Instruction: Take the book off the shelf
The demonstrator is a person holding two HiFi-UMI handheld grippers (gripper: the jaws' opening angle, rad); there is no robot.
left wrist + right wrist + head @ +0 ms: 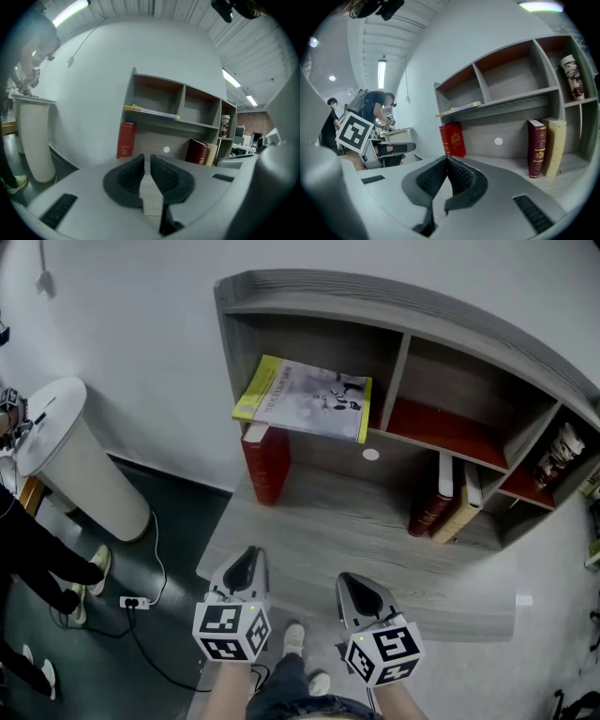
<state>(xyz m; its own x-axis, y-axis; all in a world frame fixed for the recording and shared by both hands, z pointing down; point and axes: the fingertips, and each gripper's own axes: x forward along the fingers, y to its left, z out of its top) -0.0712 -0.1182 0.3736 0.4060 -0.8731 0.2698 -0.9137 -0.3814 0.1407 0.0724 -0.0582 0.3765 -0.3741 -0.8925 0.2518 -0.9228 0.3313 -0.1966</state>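
Note:
A yellow-and-white book [305, 399] lies flat on the grey shelf unit's [394, 306] upper left board, its edge jutting over the front. Below it a red book [266, 463] stands upright on the wide lower board. A dark red book [427, 506] and a tan one [459, 510] stand further right. My left gripper [248, 557] and right gripper [357, 583] hover side by side before the lower board's front edge, both shut and empty, well short of every book. The left gripper view shows the flat book [151, 111] and the red book [125, 139] ahead beyond its jaws [147, 157].
A tall white bin [77, 457] stands on the floor left of the shelf, with a power strip [134, 602] and cable near it. A figurine [560, 454] sits in the right compartment. A person [377, 105] works at a desk far left in the right gripper view.

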